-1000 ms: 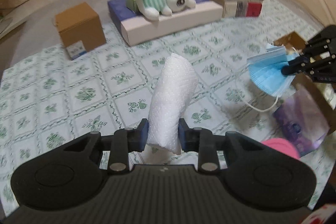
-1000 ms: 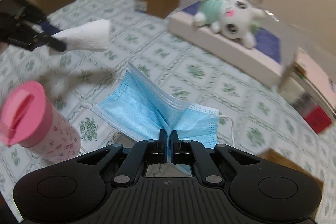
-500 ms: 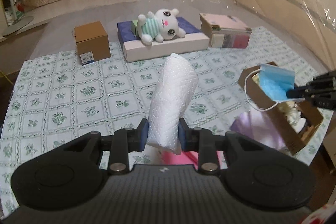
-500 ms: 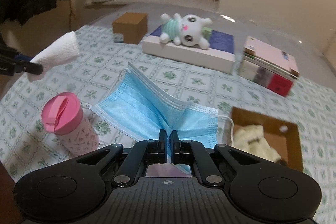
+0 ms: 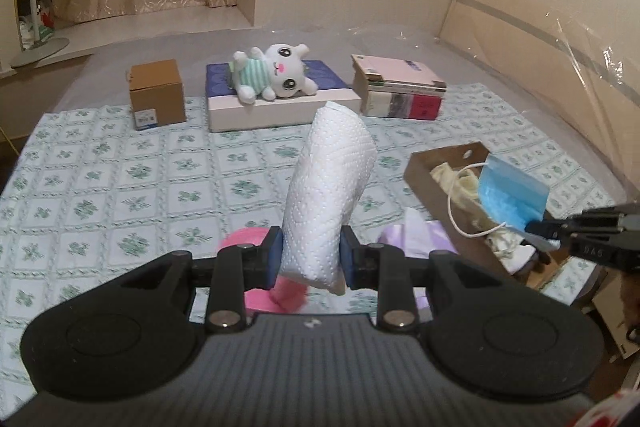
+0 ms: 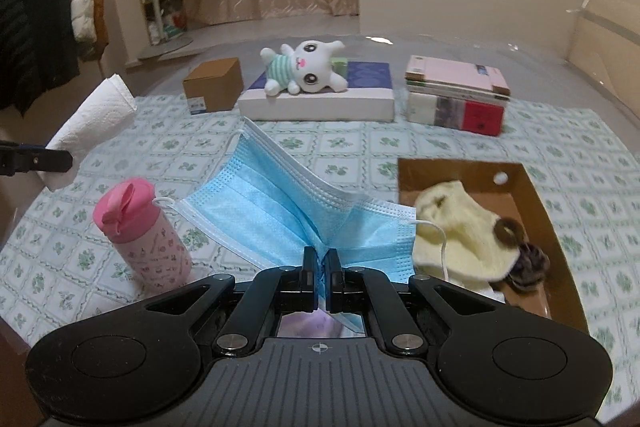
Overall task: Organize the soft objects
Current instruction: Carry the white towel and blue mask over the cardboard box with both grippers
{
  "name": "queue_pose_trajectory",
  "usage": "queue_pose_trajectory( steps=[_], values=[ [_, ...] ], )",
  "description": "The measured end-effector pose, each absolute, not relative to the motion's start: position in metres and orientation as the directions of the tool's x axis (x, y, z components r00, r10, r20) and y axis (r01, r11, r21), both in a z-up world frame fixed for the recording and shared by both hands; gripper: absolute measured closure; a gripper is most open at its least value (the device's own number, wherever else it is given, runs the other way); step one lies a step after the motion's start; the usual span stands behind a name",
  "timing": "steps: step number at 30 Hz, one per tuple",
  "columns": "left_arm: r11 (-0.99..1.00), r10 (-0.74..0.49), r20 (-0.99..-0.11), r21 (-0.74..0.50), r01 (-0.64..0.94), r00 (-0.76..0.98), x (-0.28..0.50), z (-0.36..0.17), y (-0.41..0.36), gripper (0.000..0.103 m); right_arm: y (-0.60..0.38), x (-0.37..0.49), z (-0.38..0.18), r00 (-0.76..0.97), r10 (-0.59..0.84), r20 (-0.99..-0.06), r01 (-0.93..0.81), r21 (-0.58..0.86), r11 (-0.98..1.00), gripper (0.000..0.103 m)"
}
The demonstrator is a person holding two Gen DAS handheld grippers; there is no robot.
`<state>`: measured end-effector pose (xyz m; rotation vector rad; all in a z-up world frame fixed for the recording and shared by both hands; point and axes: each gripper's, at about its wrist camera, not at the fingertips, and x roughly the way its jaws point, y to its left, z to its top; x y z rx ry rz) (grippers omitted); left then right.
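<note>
My left gripper (image 5: 309, 259) is shut on a folded white paper towel (image 5: 328, 187) and holds it up above the table; the towel also shows at the left of the right wrist view (image 6: 94, 119). My right gripper (image 6: 320, 267) is shut on a blue face mask (image 6: 280, 207), held in the air just left of an open cardboard box (image 6: 532, 187). In the left wrist view the mask (image 5: 510, 195) hangs over that box (image 5: 424, 171). The box holds a cream plush item (image 6: 452, 227) and a brown one (image 6: 524, 259). A white plush bunny (image 5: 272, 75) lies on a flat box at the back.
A pink bottle (image 6: 140, 231) stands on the patterned tablecloth below the left gripper. A purple packet (image 5: 416, 227) lies next to the open box. A small brown carton (image 5: 156, 95), the flat white and blue box (image 5: 280, 107) and a stack of books (image 5: 400, 87) line the back.
Both grippers have risen well above the table, each still holding its item. The mask has moved right, from over the tablecloth to over the open cardboard box.
</note>
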<state>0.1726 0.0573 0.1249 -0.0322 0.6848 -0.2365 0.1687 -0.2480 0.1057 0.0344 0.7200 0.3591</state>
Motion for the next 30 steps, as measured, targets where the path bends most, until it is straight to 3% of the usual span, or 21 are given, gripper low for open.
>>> queue_pose_trajectory(
  steps=[30],
  values=[
    [0.916, -0.399, -0.618, -0.227, 0.332, 0.678, 0.141, 0.078, -0.088, 0.077, -0.365, 0.074, 0.070, 0.741, 0.169, -0.650, 0.012, 0.264, 0.965, 0.100]
  ],
)
